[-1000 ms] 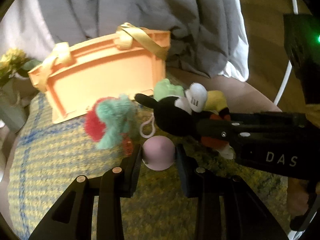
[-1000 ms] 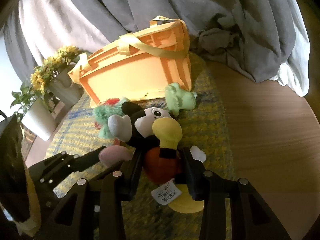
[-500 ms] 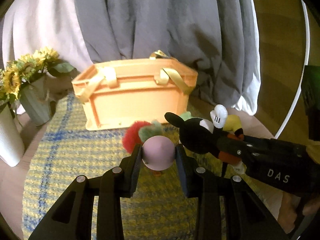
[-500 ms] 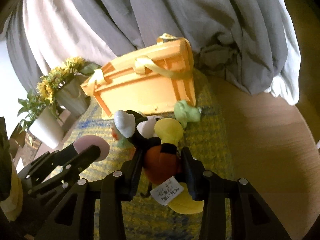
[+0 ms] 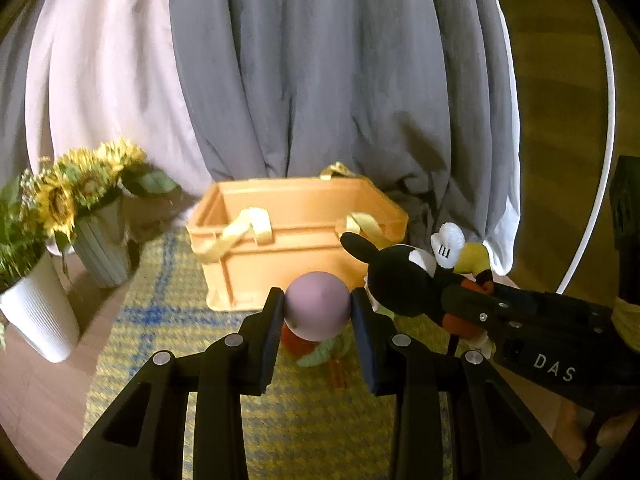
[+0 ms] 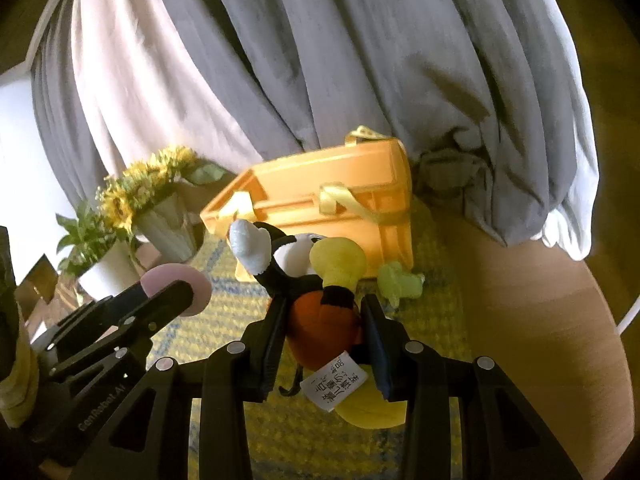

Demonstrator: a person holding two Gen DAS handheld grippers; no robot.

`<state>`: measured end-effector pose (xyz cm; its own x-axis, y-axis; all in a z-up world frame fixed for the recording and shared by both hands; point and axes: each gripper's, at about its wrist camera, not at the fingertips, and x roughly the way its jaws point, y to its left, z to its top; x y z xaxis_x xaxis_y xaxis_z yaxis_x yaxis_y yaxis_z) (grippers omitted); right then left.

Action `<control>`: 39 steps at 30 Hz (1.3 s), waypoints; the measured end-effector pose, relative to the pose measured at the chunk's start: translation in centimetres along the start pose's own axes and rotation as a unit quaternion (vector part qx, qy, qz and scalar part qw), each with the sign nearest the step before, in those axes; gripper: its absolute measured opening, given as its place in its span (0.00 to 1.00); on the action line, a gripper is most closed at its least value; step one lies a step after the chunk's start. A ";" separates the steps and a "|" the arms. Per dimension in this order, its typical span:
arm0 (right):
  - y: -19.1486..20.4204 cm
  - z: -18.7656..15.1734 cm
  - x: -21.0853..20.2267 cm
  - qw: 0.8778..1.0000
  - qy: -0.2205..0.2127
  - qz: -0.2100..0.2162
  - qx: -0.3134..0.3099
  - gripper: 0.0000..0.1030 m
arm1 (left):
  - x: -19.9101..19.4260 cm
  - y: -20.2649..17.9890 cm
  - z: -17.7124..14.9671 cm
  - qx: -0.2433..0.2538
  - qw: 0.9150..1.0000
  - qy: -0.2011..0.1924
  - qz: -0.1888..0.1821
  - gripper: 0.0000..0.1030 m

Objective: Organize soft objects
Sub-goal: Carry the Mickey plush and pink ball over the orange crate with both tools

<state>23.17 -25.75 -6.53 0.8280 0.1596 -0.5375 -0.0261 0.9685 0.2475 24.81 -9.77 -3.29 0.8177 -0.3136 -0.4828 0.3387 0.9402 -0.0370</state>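
My left gripper [image 5: 318, 312] is shut on a pink soft ball [image 5: 317, 305] and holds it in the air in front of the orange basket [image 5: 296, 240]. My right gripper [image 6: 324, 328] is shut on a black mouse plush [image 6: 320, 312] with red shorts and yellow shoes, lifted above the mat. The plush also shows in the left wrist view [image 5: 404, 284], and the ball in the right wrist view [image 6: 176, 286]. A red and green fluffy toy [image 5: 320, 350] lies on the mat under the ball. A small green plush [image 6: 400, 282] lies by the basket's right corner [image 6: 340, 200].
A yellow and blue woven mat [image 5: 160, 320] covers the round wooden table [image 6: 540, 320]. A sunflower vase [image 5: 100, 248] and a white plant pot [image 5: 38, 312] stand at the left. Grey and white curtains [image 5: 320, 80] hang behind the basket.
Both grippers have risen with their toys and tipped up, so the basket's open top now shows. The fluffy toy stays on the mat below.
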 end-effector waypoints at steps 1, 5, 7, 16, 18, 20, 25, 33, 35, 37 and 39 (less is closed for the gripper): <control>0.2 0.3 -0.2 1.000 -0.005 -0.001 0.000 0.37 | -0.2 0.1 0.3 0.001 1.000 -0.005 0.000 0.32; 1.1 1.3 -0.8 1.000 -0.027 -0.007 -0.002 0.37 | -0.9 0.8 1.5 0.004 1.000 -0.024 0.001 0.32; 1.7 2.0 -1.2 0.999 -0.039 -0.009 -0.002 0.37 | -1.2 1.0 2.1 0.006 0.999 -0.033 0.002 0.32; 3.4 4.5 -2.2 0.996 -0.089 -0.017 -0.011 0.37 | -2.2 2.5 4.8 0.021 0.997 -0.074 0.003 0.32; 3.7 5.0 -2.3 0.995 -0.097 -0.018 -0.013 0.38 | -2.2 2.8 5.2 0.022 0.996 -0.082 0.003 0.32; 3.9 5.5 -2.3 0.994 -0.106 -0.018 -0.015 0.38 | -2.2 2.9 5.7 0.024 0.996 -0.090 0.002 0.32; 4.3 6.8 -2.0 0.992 -0.121 -0.017 -0.019 0.38 | -1.8 3.2 6.8 0.025 0.994 -0.105 0.004 0.32; 4.7 9.0 -0.9 0.989 -0.145 -0.011 -0.038 0.38 | -0.2 3.5 9.0 0.033 0.990 -0.134 0.010 0.32; 4.7 9.6 -0.5 0.988 -0.146 -0.011 -0.041 0.37 | 0.4 3.6 9.4 0.033 0.990 -0.136 0.011 0.32; 4.6 10.3 0.1 0.988 -0.146 -0.009 -0.046 0.38 | 1.1 3.7 9.9 0.036 0.990 -0.138 0.013 0.32; 4.6 10.8 0.6 0.988 -0.146 -0.008 -0.053 0.37 | 1.7 3.7 10.3 0.038 0.989 -0.140 0.017 0.32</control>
<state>29.65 -23.24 3.02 0.9548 0.0968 -0.2809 -0.0570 0.9876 0.1466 32.24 -8.23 4.77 0.9221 -0.3169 -0.2219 0.3345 0.9413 0.0458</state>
